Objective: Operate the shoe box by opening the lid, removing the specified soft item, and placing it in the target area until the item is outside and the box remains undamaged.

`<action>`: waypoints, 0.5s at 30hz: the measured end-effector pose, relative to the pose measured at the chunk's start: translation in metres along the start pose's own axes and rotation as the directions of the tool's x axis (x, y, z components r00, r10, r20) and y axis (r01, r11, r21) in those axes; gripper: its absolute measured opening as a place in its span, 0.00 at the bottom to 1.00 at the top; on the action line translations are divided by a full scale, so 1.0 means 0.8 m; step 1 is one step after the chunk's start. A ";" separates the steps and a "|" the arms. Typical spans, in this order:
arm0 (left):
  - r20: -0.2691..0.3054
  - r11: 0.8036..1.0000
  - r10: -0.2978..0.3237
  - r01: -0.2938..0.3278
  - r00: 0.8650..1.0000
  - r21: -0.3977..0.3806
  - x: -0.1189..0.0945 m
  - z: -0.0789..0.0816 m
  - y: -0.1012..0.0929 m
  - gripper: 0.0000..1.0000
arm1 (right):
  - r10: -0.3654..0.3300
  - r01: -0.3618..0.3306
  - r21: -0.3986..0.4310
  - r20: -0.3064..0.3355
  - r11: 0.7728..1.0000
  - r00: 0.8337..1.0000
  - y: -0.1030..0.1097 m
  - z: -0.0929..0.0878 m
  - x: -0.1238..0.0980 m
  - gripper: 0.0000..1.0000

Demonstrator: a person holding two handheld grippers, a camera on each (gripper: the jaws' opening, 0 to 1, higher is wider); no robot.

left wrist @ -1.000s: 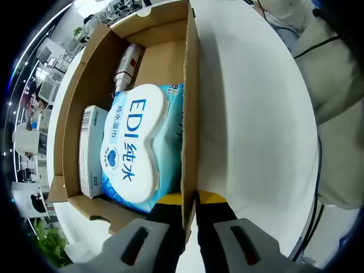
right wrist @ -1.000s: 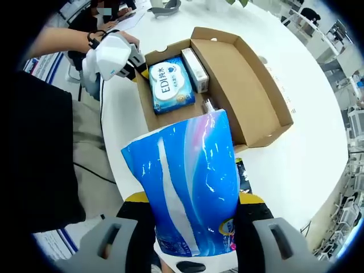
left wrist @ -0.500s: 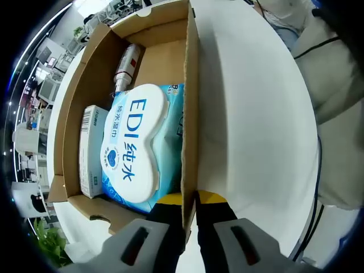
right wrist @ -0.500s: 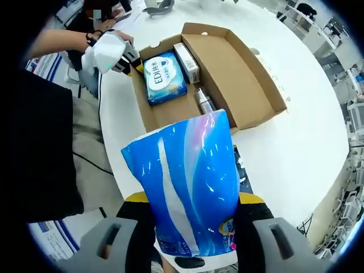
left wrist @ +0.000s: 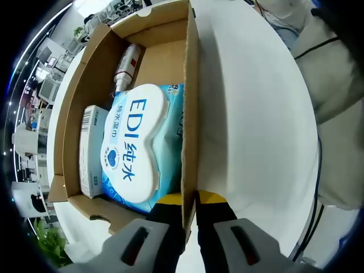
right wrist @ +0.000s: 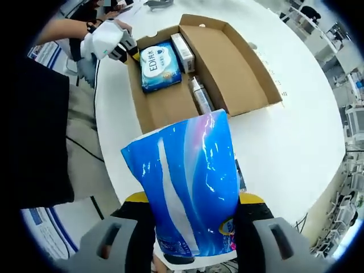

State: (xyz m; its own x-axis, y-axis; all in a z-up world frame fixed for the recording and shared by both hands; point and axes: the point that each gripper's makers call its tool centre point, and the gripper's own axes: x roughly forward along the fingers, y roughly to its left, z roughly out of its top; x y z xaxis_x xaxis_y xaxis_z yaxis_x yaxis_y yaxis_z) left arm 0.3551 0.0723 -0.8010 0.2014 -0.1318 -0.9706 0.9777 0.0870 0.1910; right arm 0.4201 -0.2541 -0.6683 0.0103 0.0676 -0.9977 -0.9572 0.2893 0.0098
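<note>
Shoe box (right wrist: 199,68) is seen open on the white table (right wrist: 296,142), its lid folded back, while the blue soft pack (right wrist: 187,187) is held above the table, outside the box and near its short end. The pack is pinched low by the fingers of the right gripper (right wrist: 190,207); because the upper part hangs unsupported, slippage or sagging is judged possible during placement. The box wall (left wrist: 190,114) is clamped between the fingers of the left gripper (left wrist: 190,207); tearing or creasing of the cardboard is judged likely if that gripper is twisted or pulled. A wet-wipes pack (left wrist: 136,148) lies inside.
</note>
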 end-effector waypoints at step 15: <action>0.000 1.000 -0.001 0.001 1.000 -0.002 0.001 -0.001 0.000 0.04 | 0.001 -0.002 -0.022 -0.048 1.000 0.999 -0.020 -0.024 0.022 0.52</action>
State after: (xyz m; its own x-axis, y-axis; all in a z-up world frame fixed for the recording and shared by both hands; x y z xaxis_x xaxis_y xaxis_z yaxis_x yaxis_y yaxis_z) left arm 0.3556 0.0727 -0.8016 0.2008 -0.1319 -0.9707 0.9777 0.0886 0.1902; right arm 0.4299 -0.2758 -0.6871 -0.0048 0.0217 -0.9998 -0.9635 0.2676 0.0104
